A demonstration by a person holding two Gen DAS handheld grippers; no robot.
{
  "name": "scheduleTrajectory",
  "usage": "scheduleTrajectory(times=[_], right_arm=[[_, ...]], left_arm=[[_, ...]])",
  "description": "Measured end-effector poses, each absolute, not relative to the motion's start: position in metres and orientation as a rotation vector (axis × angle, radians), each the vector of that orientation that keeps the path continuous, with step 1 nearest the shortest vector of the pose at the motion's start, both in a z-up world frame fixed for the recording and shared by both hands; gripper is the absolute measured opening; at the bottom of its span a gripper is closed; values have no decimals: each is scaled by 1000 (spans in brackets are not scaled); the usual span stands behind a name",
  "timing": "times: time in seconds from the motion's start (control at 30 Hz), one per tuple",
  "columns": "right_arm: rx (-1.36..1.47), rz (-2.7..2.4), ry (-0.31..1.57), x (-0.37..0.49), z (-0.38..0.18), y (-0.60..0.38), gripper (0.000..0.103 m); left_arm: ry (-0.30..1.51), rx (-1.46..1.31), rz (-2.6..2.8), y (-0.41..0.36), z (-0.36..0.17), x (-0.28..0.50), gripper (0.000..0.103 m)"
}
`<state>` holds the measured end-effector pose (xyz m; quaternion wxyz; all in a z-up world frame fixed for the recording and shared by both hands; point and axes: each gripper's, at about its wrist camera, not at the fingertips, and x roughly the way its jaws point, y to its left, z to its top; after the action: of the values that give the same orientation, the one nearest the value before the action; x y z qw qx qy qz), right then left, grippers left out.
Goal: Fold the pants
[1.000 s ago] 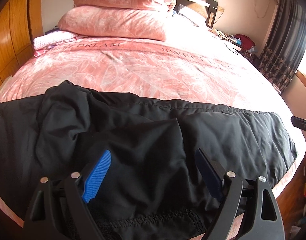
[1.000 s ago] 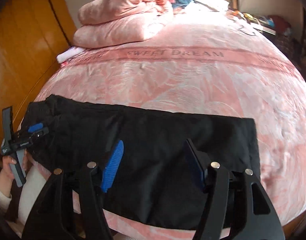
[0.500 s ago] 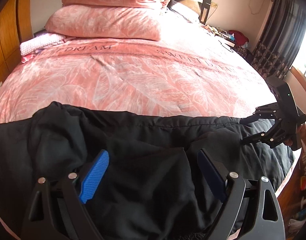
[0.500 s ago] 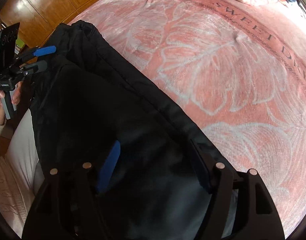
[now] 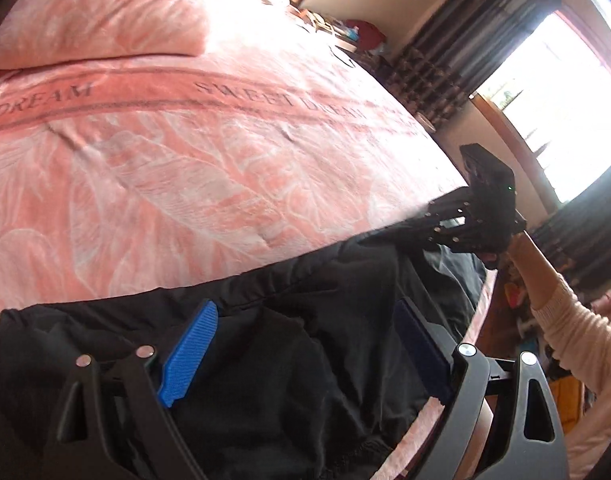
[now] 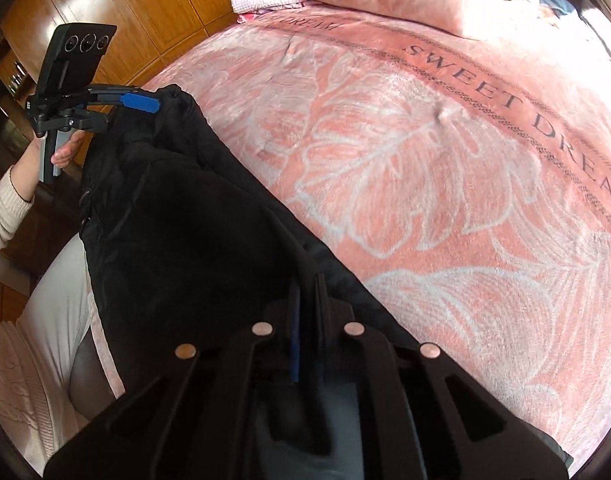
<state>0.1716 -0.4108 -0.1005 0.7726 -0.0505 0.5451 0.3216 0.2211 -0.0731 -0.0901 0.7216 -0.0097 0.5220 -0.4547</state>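
Black pants (image 5: 289, 364) lie along the near edge of a pink bed (image 5: 209, 168). My left gripper (image 5: 305, 344) is open, its blue pads (image 5: 189, 352) spread over the crumpled waist end. In the right wrist view the pants (image 6: 193, 224) stretch from lower middle to upper left. My right gripper (image 6: 307, 300) is shut on the pants' leg end. The right gripper also shows in the left wrist view (image 5: 437, 228), gripping the far end of the fabric. The left gripper shows in the right wrist view (image 6: 125, 110) at the waist end.
Pink pillows (image 5: 97, 24) lie at the head of the bed. A wooden wardrobe (image 6: 137, 4) stands by the left side. Dark curtains (image 5: 465, 32) and a bright window (image 5: 553, 104) are at the right. A cluttered nightstand (image 5: 345, 32) is beyond the bed.
My right gripper has closed on the leg end of the pants. My left gripper has stayed open and turned to the right over the waist end.
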Motion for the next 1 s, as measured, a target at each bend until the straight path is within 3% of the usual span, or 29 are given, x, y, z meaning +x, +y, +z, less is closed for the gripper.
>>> scheduleTrajectory(times=[0.17, 0.37, 0.77, 0.83, 0.87, 1.0], right_arm=[[-104, 689, 1173, 170, -105, -411, 5], [-84, 687, 1104, 161, -97, -407, 5], [-38, 730, 954, 146, -58, -406, 5], [-24, 730, 944, 143, -58, -408, 5], [-19, 727, 947, 144, -60, -409, 5], [-5, 714, 971, 147, -72, -408, 5]], left_arm=[[1271, 98, -1158, -103, -110, 241, 88], [1417, 25, -1319, -130, -137, 254, 88], [1542, -31, -1538, -197, -162, 268, 88], [1556, 28, -1547, -200, -166, 262, 66], [1551, 51, -1548, -200, -166, 259, 45], [1502, 77, -1492, -186, -158, 256, 19]])
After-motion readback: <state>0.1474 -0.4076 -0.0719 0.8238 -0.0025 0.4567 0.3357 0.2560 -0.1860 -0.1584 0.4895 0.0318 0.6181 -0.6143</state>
